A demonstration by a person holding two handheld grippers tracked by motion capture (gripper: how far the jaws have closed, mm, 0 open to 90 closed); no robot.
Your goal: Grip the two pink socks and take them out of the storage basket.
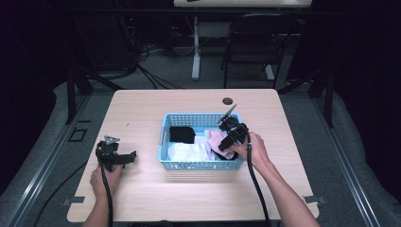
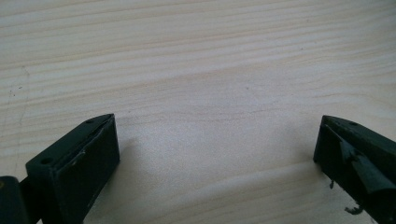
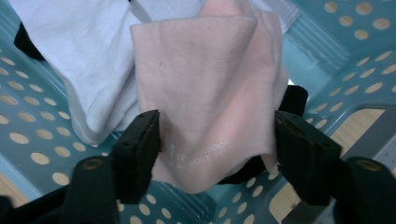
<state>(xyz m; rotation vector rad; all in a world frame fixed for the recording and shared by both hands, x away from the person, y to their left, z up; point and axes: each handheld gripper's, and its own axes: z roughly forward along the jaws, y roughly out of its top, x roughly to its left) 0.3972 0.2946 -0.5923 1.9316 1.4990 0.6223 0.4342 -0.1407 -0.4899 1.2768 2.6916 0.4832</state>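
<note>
A light blue perforated basket (image 1: 201,165) stands in the middle of the table and holds cloth pieces: a pink one (image 1: 216,138), a white one (image 1: 189,151) and a black one (image 1: 182,134). My right gripper (image 1: 222,145) reaches down into the basket's right side. In the right gripper view its jaws (image 3: 217,135) straddle the flat pink cloth (image 3: 210,84), which has faint printed lettering; the pads sit at its two edges without pinching it. The white cloth (image 3: 88,60) lies beside it. My left gripper (image 1: 130,157) rests low over bare wood at the table's left, open with nothing between its fingers (image 2: 217,140).
The basket's wall (image 3: 28,140) with round holes rises close around the right jaws. A dark round grommet (image 1: 228,100) sits near the table's far edge. A black chair (image 1: 255,42) and a white table leg (image 1: 196,47) stand beyond the table.
</note>
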